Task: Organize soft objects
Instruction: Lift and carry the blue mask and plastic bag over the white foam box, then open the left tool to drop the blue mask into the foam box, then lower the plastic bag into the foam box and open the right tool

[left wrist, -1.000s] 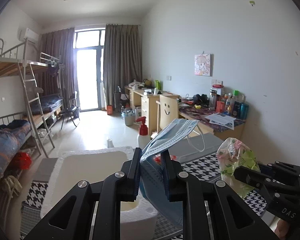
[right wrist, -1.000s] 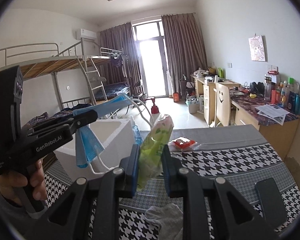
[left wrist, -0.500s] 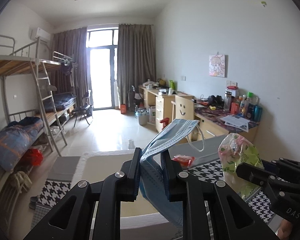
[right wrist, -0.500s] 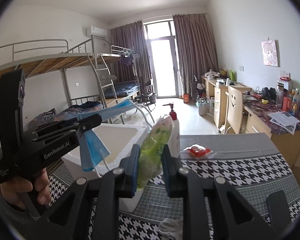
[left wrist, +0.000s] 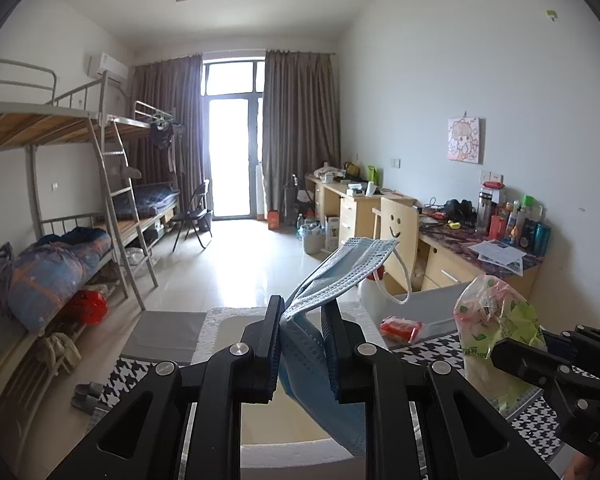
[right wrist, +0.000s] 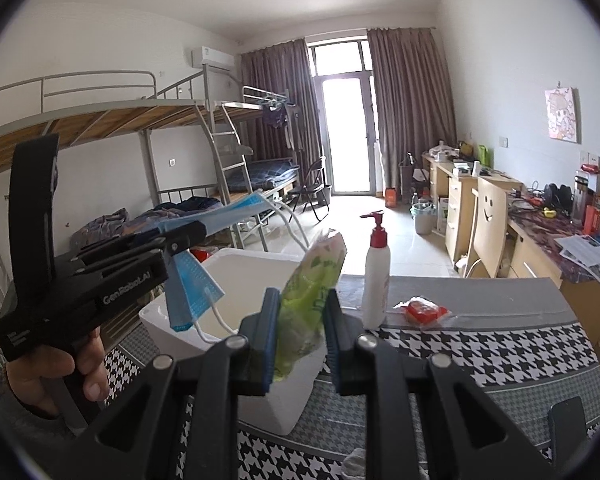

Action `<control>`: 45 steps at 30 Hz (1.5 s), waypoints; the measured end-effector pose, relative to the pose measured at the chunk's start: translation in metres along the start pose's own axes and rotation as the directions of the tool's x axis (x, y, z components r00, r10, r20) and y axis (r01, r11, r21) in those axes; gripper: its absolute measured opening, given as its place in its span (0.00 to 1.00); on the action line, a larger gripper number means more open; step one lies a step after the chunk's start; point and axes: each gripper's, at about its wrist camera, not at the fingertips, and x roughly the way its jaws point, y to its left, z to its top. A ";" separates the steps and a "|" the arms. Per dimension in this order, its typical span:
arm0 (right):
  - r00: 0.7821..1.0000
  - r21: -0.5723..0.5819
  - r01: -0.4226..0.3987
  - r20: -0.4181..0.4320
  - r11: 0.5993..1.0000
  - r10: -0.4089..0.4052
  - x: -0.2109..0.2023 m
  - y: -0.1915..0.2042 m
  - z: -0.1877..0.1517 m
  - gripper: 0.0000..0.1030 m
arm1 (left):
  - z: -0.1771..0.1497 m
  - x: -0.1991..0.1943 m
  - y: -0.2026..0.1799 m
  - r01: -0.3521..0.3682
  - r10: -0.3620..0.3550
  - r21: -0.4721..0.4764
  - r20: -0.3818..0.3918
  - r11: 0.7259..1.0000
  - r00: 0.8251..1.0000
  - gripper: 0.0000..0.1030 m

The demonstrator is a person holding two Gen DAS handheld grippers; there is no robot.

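My left gripper [left wrist: 302,316] is shut on a blue face mask [left wrist: 340,272], held over the open white foam box [left wrist: 236,332]. The mask and left gripper also show in the right wrist view [right wrist: 192,288], above the box [right wrist: 240,276]. My right gripper [right wrist: 300,312] is shut on a green and pink soft plastic pack [right wrist: 312,280], held above the box's near right corner. That pack shows at the right of the left wrist view [left wrist: 496,328].
A white pump bottle with a red top [right wrist: 376,276] and a red packet [right wrist: 424,310] stand on the houndstooth table [right wrist: 480,344] right of the box. A dark phone [right wrist: 568,428] and a white cloth [right wrist: 356,464] lie near the front edge.
Both grippers have moved forward and up over the foam box with the mask and the pack still held. The pump bottle now stands clear to the right of the pack.
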 end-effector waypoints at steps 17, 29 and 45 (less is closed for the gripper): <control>0.999 -0.017 -0.023 -0.026 1.000 0.023 0.018 0.006 0.004 0.24 | -0.010 0.029 0.016 -0.048 0.047 -0.014 -0.074 0.999 0.996 0.20; 0.999 -0.025 -0.009 -0.042 1.000 0.008 0.025 0.009 0.004 0.24 | -0.017 0.038 0.025 -0.051 0.047 -0.028 -0.109 0.998 0.993 0.70; 0.999 -0.031 -0.022 -0.042 0.999 0.021 0.031 0.018 0.006 0.24 | -0.019 0.008 0.050 -0.120 0.118 -0.058 -0.032 0.991 0.993 0.99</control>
